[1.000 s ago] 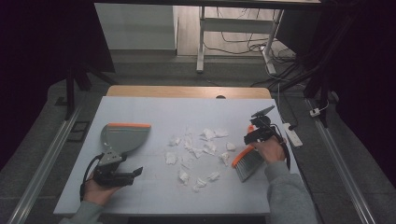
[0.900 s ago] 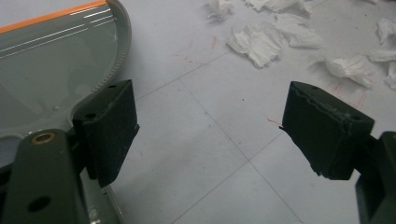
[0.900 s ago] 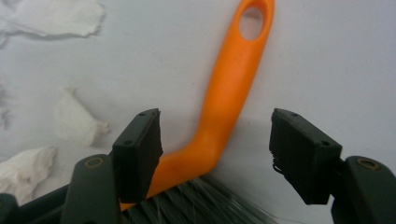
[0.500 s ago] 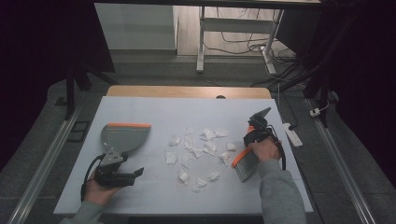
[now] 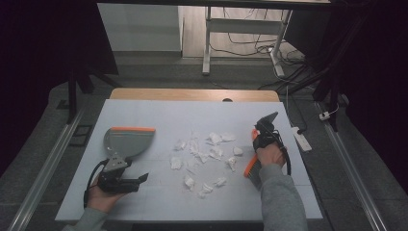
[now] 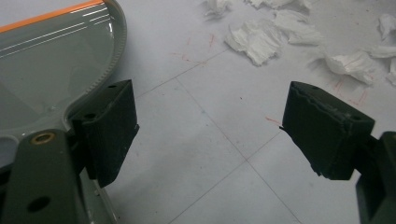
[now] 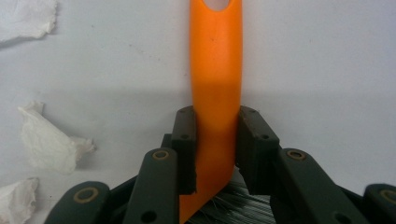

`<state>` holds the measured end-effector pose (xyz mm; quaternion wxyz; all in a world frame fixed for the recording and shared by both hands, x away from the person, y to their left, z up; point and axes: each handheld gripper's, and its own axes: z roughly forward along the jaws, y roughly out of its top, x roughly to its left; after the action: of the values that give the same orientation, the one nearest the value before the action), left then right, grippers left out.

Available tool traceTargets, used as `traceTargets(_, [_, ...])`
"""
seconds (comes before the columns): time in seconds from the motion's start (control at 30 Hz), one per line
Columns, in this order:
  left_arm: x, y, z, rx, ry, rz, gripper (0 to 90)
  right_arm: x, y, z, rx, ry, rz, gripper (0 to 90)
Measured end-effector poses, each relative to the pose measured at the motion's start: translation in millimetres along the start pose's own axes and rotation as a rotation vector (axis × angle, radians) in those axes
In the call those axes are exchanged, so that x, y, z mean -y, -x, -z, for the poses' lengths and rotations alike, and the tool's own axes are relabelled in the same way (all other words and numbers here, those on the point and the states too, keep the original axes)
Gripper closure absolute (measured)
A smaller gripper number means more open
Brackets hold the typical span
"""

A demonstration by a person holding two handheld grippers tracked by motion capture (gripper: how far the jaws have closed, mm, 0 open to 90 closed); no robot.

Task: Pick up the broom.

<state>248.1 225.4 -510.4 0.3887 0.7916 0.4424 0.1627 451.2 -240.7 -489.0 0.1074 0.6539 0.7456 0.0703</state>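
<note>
Right gripper has just been closing, and its jaws now clamp the orange handle of the brush, which lies near the right edge of the table. Left gripper hangs near the front left corner with jaws wide apart and nothing between them, just beside the grey dustpan. Scraps of white paper lie scattered mid-table, between dustpan and brush.

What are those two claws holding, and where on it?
The right gripper has just closed on the brush's orange handle. The left gripper holds nothing.
</note>
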Motion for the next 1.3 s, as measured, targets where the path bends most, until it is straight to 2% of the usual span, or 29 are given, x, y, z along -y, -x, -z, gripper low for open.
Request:
traceTargets(0.13, [0.0, 0.2, -0.1, 0.001, 0.0, 0.0, 18.7, 1.5, 1.0, 0.3, -0.007, 0.01, 0.011, 70.6])
traceTargets(0.23, [0.3, -0.8, 0.2, -0.001, 0.002, 0.005, 18.7, 2.1, 2.2, 0.6, -0.022, 0.012, 0.039, 70.7])
traceTargets(0.33, [0.4, -1.2, 0.2, -0.004, 0.0, 0.007, 18.7, 2.8, 7.3, 1.8, -0.052, 0.004, 0.063, 70.7])
traceTargets(0.47, [0.5, -1.7, 0.3, -0.007, 0.002, 0.012, 18.7, 6.6, 17.5, 4.3, -0.107, 0.011, 0.065, 70.8])
traceTargets(0.5, [0.5, -1.7, 0.3, -0.007, 0.002, 0.012, 18.7, 6.6, 17.5, 4.3, -0.107, 0.011, 0.065, 70.8])
traceTargets(0.53, [0.5, -2.2, 0.4, -0.007, 0.002, 0.015, 18.7, 8.3, 23.4, 6.7, -0.142, 0.017, 0.068, 70.9])
traceTargets(0.6, [0.5, -2.3, 0.4, -0.006, 0.003, 0.016, 18.7, 9.9, 27.7, 10.8, -0.178, 0.029, 0.078, 70.9])
traceTargets(0.63, [0.5, -2.4, 0.4, -0.006, 0.003, 0.016, 18.7, 9.9, 27.7, 10.8, -0.178, 0.029, 0.078, 70.9])
traceTargets(1.03, [0.3, -2.2, -0.1, -0.007, 0.004, 0.017, 18.7, 27.7, 59.2, 32.8, -0.411, 0.137, 0.081, 71.0])
traceTargets(1.17, [0.2, -1.9, -0.6, -0.01, 0.003, 0.016, 18.7, 31.9, 62.5, 36.5, -0.447, 0.163, 0.077, 71.0])
traceTargets(1.3, [0.1, -1.8, -0.8, -0.01, 0.002, 0.017, 18.7, 40.2, 66.0, 41.9, -0.503, 0.219, 0.103, 71.0])
